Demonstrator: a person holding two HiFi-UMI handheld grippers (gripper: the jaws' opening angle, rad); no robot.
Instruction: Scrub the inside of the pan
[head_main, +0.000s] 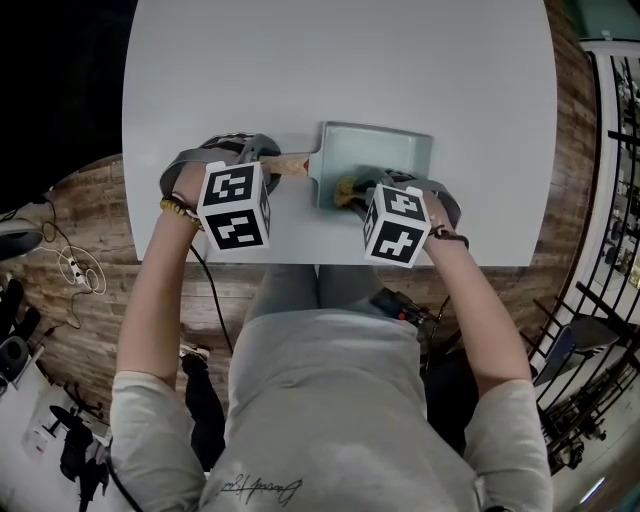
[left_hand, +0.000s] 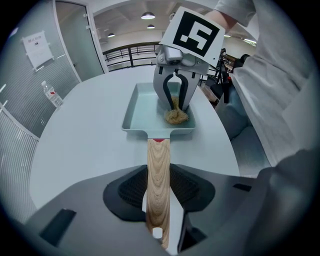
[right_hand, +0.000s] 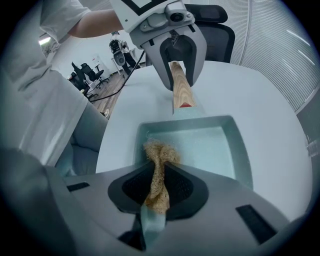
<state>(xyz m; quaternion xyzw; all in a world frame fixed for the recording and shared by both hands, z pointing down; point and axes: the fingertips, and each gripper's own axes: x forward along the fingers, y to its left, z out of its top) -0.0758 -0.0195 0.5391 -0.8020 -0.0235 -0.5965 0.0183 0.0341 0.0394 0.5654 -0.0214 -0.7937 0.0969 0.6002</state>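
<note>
While the left gripper (head_main: 268, 158) clamps its jaws on the wooden handle (head_main: 287, 163) of a pale green rectangular pan (head_main: 385, 150) at the centre of the head view, the right gripper (head_main: 356, 190) pinches a tan, fibrous scrubber (head_main: 346, 188) between its closed jaws. The pan lies flat on a light grey table (head_main: 300, 70), with its handle pointing toward the left of the frame. In the right gripper view, the scrubber's bunched end rests on the pan floor at the lower left corner of the pan, against the near wall, while the rest of the floor is bare. In the left gripper view, the handle runs straight up the middle of the frame from between the pads to the pan, with a red band where they join. Both grippers point steeply down, each topped by a black-and-white marker cube (head_main: 235, 205).
</note>
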